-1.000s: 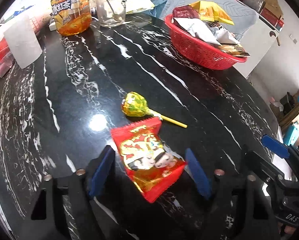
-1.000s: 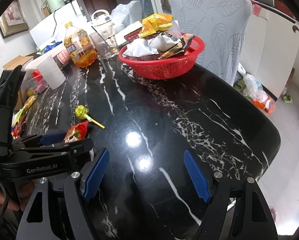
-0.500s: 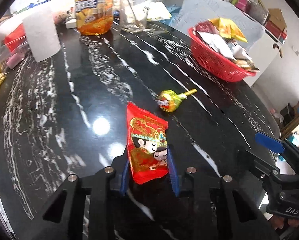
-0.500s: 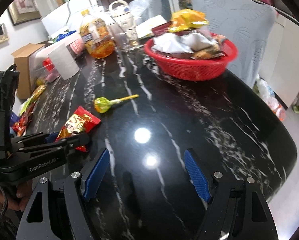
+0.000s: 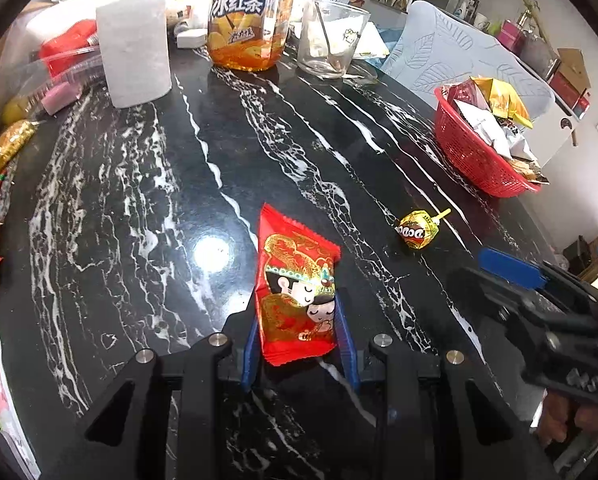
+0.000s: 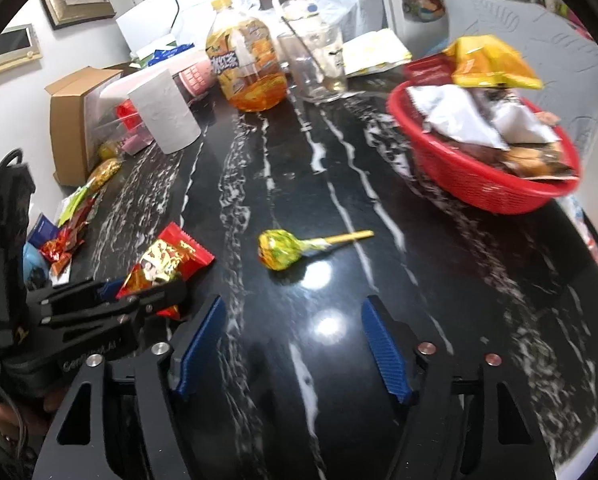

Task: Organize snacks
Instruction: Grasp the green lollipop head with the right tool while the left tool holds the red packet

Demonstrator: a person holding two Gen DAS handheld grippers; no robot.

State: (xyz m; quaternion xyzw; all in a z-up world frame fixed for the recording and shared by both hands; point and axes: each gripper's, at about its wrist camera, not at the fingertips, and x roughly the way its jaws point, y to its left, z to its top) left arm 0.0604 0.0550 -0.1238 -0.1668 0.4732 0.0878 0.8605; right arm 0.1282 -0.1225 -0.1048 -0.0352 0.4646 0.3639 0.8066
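The red snack packet (image 5: 297,292) sits clamped between the 2 blue pads of the left hand-held gripper (image 5: 299,344), caught by its lower end so most of the wrapper sticks out ahead of the fingers; a grip that low probably lets it be dropped cleanly into the red basket (image 5: 473,156). The basket stands by the far right edge of the tabletop (image 5: 139,208), already heaped with wrappers, which suggests it is the collecting place. The lollipop (image 6: 279,250) lies loose near the middle of the tabletop, stick pointing toward the basket. The right hand-held gripper (image 6: 295,346) has its jaws apart with nothing between them, having just been narrowing, and points down at the lollipop just ahead, likely lining up for it. Both hand-held grippers tilt steeply downward, side by side.
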